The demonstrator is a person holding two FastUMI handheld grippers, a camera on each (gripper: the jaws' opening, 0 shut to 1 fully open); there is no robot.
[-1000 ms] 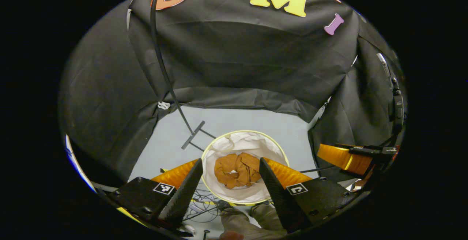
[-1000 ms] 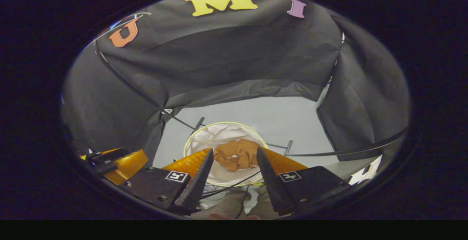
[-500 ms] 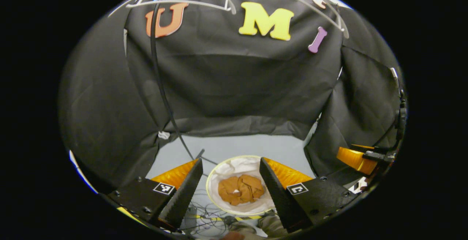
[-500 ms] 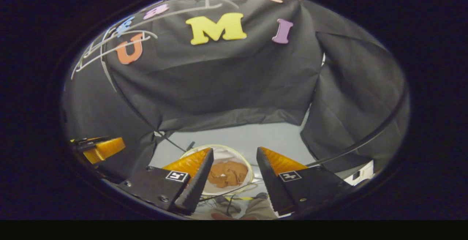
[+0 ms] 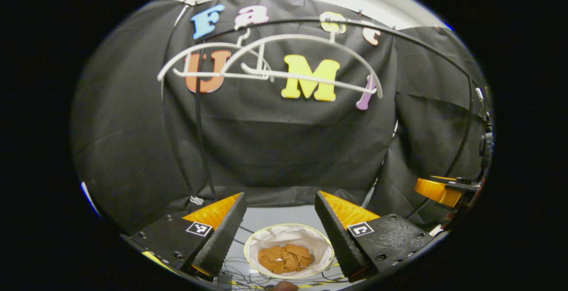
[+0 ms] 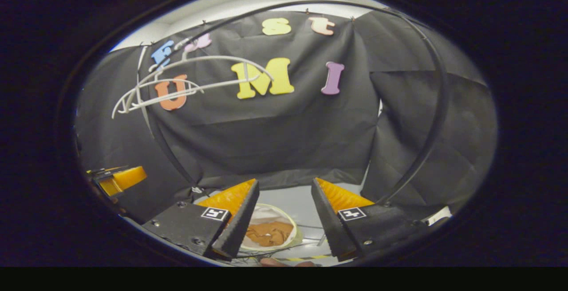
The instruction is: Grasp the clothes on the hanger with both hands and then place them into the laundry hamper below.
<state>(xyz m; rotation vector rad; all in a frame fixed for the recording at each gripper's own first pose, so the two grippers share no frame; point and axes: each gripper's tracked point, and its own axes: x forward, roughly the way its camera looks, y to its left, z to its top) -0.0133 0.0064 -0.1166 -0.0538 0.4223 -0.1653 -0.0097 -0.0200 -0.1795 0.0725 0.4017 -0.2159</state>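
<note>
Left tongs (image 5: 280, 226) spread wide with nothing between the fingers, held high above the floor. Right tongs (image 6: 284, 213) likewise gaping and empty. Crumpled rust-orange garment (image 5: 284, 258) lies bunched at the bottom of the round white fabric laundry hamper with yellow rim (image 5: 266, 238), which stands on the pale grey floor (image 5: 279, 215) well below both tongs. In the right gripper view the same garment (image 6: 269, 234) sits in the hamper (image 6: 270, 213), partly hidden behind the left finger. Two bare white plastic hangers (image 5: 266, 60) hang from a thin black curved rail (image 5: 421, 45) in front of the black cloth wall. Right tongs also appear at the right edge of the left gripper view (image 5: 443, 190); left tongs at the left edge of the right gripper view (image 6: 117, 178). Tangled thin black cables (image 5: 239, 273) on the floor just beside the hamper.
</note>
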